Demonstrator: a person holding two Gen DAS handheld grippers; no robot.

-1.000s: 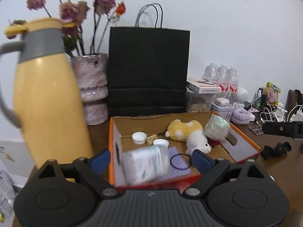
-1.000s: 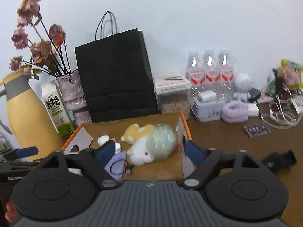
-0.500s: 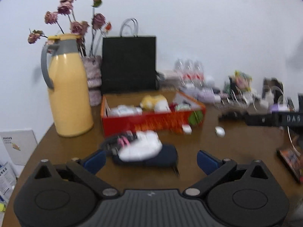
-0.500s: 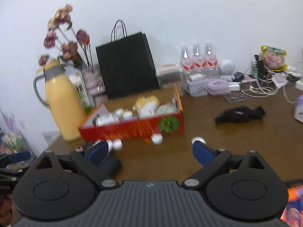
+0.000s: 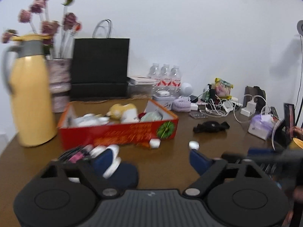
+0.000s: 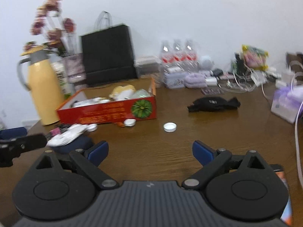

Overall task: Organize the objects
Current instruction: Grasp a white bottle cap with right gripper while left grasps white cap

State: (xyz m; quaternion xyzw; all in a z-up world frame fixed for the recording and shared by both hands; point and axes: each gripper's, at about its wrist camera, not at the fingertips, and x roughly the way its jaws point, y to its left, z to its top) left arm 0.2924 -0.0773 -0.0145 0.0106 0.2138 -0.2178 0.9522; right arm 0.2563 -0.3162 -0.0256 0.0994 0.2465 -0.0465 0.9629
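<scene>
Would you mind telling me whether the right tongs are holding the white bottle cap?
No, the right tongs are open and empty, and the white bottle cap lies on the table ahead of them.

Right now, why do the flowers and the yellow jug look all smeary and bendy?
In the left wrist view the camera is moving, so the flowers, yellow jug and red box smear; the right wrist view blurs its flowers too, though the white cap stays fairly crisp. The fisheye lens bends the edges of both views.

No legible text on any object.
</scene>
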